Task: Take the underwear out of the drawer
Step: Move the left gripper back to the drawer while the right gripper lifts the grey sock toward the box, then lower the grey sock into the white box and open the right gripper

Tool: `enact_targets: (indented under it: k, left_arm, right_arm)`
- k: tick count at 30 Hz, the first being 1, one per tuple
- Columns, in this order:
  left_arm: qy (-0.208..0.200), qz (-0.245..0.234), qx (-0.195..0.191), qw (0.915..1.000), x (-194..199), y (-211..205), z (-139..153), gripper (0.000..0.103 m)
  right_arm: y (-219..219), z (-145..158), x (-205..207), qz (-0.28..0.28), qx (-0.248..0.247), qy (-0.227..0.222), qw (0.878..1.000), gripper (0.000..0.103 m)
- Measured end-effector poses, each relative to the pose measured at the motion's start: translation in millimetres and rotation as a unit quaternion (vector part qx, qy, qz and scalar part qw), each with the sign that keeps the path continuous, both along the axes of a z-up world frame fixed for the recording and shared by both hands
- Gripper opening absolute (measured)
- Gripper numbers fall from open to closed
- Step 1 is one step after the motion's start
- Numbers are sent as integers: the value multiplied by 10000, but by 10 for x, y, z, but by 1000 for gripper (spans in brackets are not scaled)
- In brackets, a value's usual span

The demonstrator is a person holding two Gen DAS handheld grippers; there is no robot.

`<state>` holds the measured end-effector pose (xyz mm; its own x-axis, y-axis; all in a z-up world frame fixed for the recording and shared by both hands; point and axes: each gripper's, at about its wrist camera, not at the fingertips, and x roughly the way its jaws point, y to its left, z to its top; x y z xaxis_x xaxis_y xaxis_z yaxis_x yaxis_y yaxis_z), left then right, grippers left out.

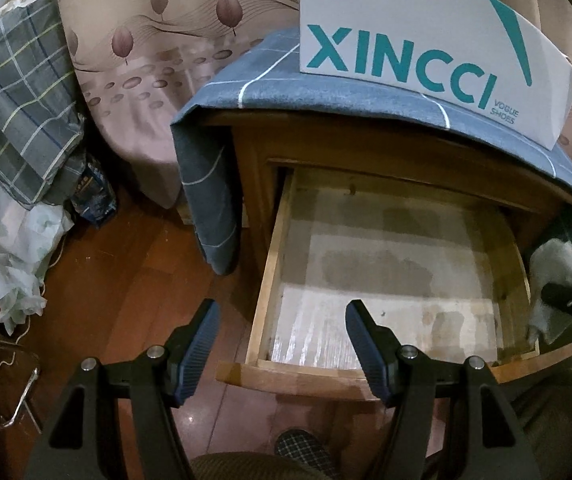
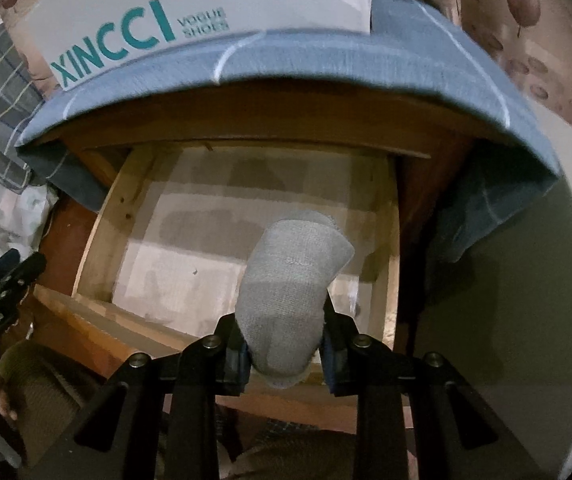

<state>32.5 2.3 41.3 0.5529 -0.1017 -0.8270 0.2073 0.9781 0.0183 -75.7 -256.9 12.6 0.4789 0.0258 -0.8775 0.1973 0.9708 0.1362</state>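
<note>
The left gripper [image 1: 282, 344], with black arms and blue ribbed pads, hangs at the lower centre of the left wrist view. Its jaws stand apart with nothing between them, above the front left corner of the open pale wooden drawer [image 1: 270, 264]. The drawer floor looks bare (only a stained paper lining shows).

At the right edge of that view, the grey knitted piece of underwear [image 1: 558, 268] sits beside the drawer's right wall. In the right wrist view, the right gripper [image 2: 284, 350] is clenched on this cloth at the lower centre. Its long axis runs up the frame, away from the jaws, over the drawer's right half. I judge the coming move is carrying it clear of the drawer's front.
</note>
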Motion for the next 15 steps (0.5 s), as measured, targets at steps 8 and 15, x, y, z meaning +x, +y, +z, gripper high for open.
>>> enact_targets:
  k: [8,15]
  left_arm:
    - [-113,-51,101,9999,-26,-39,10,67]
    - [-148,-56,120,9998,-43,-50,19,67]
  right_arm:
    - [-91,659,6,175,-13,-454,9988,26]
    - [-123,1414,164,365,-141,-1014,9941,26]
